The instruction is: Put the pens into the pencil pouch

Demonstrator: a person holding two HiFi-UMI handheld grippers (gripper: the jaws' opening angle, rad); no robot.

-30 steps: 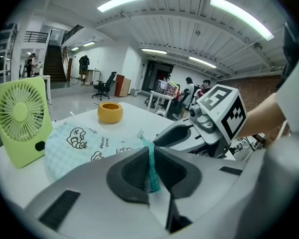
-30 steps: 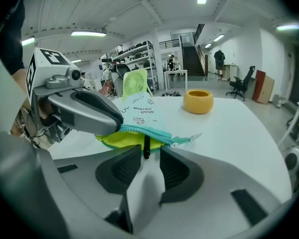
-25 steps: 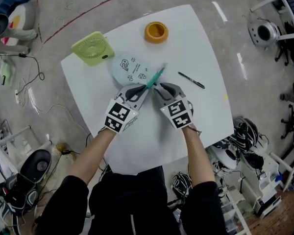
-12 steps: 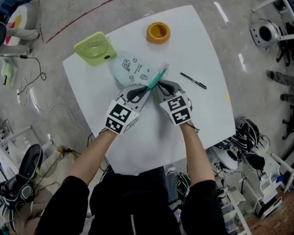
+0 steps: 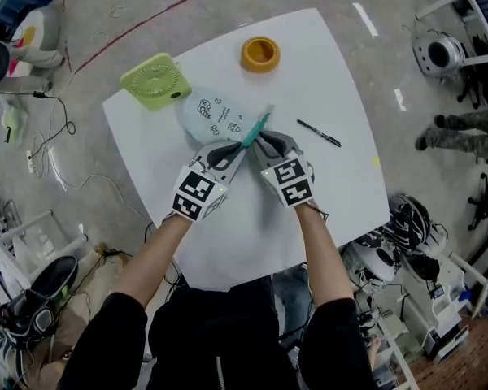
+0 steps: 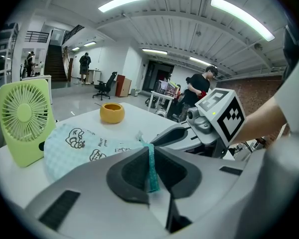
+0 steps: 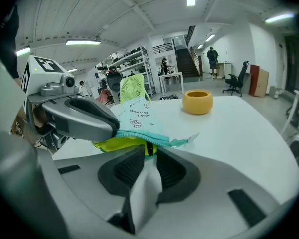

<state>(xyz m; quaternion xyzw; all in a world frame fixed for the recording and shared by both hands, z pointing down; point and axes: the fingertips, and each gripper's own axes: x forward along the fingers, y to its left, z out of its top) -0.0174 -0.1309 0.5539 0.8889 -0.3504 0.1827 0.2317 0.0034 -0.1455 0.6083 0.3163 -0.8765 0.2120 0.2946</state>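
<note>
Pads of the left gripper [image 6: 152, 156] are pinched nearly together on the teal zip edge [image 6: 152, 171] of the pouch [image 5: 213, 114], and the strip runs up between them. The right gripper [image 7: 148, 153] has just been opening its jaws. They now stand a narrow gap apart with the black zip pull [image 7: 148, 148] between the tips, and the pads do not seem to press on it. In the right gripper view a yellow-green layer [image 7: 117, 144] shows under the teal edge, at the pouch's mouth.

In the head view both grippers meet tip to tip at the pouch's near corner, the left coming in from 7 o'clock and the right from 5 o'clock. The pouch, pale blue with small cartoon prints, lies flat on the white table [image 5: 252, 234] and stretches away from the tips toward 10 o'clock.

One black pen [image 5: 319, 133] lies on the table at 3 o'clock from the grippers, apart from them and outside the pouch. A green fan [image 5: 154, 81] sits just beyond the pouch at 10 o'clock, close to its far edge. An orange bowl [image 5: 260, 54] stands at 12 o'clock, near the table's far side and well apart from the pouch.
</note>
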